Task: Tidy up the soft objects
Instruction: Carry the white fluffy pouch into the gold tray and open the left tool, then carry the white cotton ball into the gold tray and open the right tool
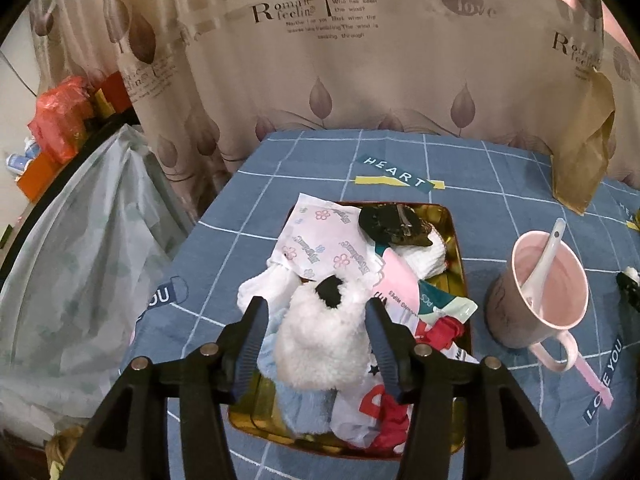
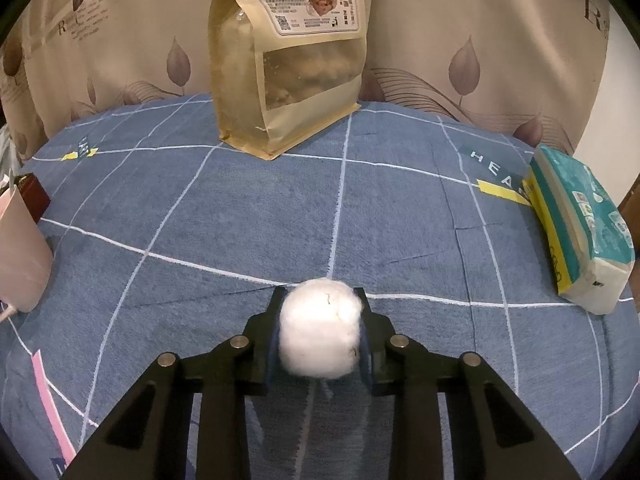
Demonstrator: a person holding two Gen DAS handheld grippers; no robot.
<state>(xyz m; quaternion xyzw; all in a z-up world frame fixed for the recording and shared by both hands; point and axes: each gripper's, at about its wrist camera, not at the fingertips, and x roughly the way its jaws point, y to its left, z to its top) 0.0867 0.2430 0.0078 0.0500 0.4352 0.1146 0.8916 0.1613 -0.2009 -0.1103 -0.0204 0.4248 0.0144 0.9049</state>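
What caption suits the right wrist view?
Right tongs clamp a white fluffy ball above the blue checked cloth.

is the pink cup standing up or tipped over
Standing up. The pink cup sits on its base on the blue cloth, mouth facing up, with a white spoon leaning inside it.

1. Fluffy white plush toy [image 1: 320, 344] with a black patch.
2. Blue fabric tablecloth [image 2: 240, 240], white grid lines.
3. Pink ceramic mug [image 1: 548, 288].
4. Round white cotton ball [image 2: 320, 330].
5. Teal-and-yellow plastic tissue pack [image 2: 580, 228].
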